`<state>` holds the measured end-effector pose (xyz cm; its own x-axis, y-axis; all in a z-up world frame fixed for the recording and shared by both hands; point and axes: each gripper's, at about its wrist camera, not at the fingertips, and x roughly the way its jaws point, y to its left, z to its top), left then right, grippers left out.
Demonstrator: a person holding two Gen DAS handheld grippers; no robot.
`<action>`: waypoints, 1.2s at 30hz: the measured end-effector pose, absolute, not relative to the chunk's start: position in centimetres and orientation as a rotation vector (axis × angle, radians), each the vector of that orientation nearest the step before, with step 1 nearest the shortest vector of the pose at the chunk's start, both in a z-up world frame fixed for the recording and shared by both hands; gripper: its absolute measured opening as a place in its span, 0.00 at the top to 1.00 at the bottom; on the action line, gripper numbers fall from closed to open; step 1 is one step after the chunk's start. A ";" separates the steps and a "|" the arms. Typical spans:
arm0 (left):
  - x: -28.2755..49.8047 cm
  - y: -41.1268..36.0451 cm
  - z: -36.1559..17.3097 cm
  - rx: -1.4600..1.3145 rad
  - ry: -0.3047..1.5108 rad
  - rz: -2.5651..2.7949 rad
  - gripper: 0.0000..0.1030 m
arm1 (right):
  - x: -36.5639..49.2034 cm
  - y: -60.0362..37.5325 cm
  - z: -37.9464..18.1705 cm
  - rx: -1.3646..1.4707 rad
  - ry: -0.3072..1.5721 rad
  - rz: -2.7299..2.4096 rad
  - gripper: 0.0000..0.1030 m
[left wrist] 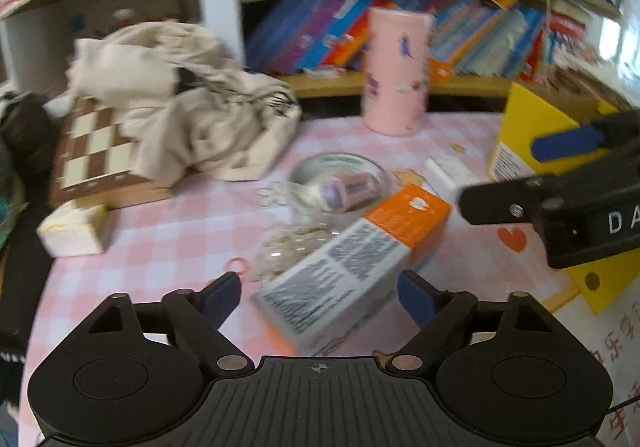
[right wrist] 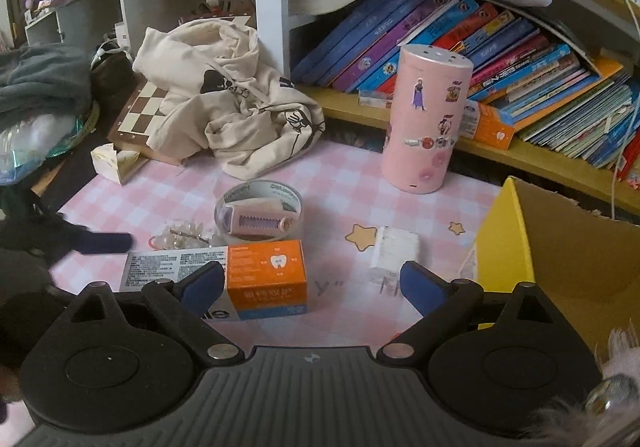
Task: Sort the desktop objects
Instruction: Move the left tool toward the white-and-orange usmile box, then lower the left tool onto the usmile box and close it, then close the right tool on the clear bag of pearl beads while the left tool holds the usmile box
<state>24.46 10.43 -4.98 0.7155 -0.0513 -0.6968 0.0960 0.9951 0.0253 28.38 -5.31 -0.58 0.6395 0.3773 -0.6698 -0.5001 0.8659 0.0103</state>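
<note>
An orange and white toothpaste box lies flat on the pink checked tablecloth. My left gripper stands open astride the box's printed end, with a gap at its left pad. In the right wrist view my right gripper is open over the box's orange end, which sits closer to its left finger. Behind the box lies a tape roll with a small pink item inside it. A clear hair clip lies left of the roll. A blue-padded finger of the right gripper shows at the right.
A yellow cardboard box stands open at the right. A small white box lies beside it. A pink stickered cylinder stands at the back, before a shelf of books. Left are a cream cloth, a chessboard and a tissue pack.
</note>
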 end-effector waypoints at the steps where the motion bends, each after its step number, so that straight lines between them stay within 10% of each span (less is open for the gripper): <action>1: 24.9 10.2 -5.3 0.069 0.777 -0.090 0.21 | 28.4 -5.2 -0.6 -0.183 0.722 0.505 0.07; 13: 23.0 9.0 -5.0 0.077 0.817 -0.204 0.58 | 29.0 -5.2 -1.6 -0.162 0.775 0.501 0.07; 23: 16.1 11.8 -3.2 -0.064 0.853 -0.073 0.59 | 27.8 -3.8 -2.1 -0.180 0.808 0.573 0.07; 36: 9.5 14.5 -3.3 -0.162 0.922 0.139 0.60 | 28.2 3.6 -4.4 -0.241 0.864 0.806 0.32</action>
<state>9.49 14.50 -3.31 0.5971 0.0499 -0.8006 -0.1887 0.9788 -0.0797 28.24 3.62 -4.38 0.3822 0.5325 -0.7553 -0.7165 0.6869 0.1218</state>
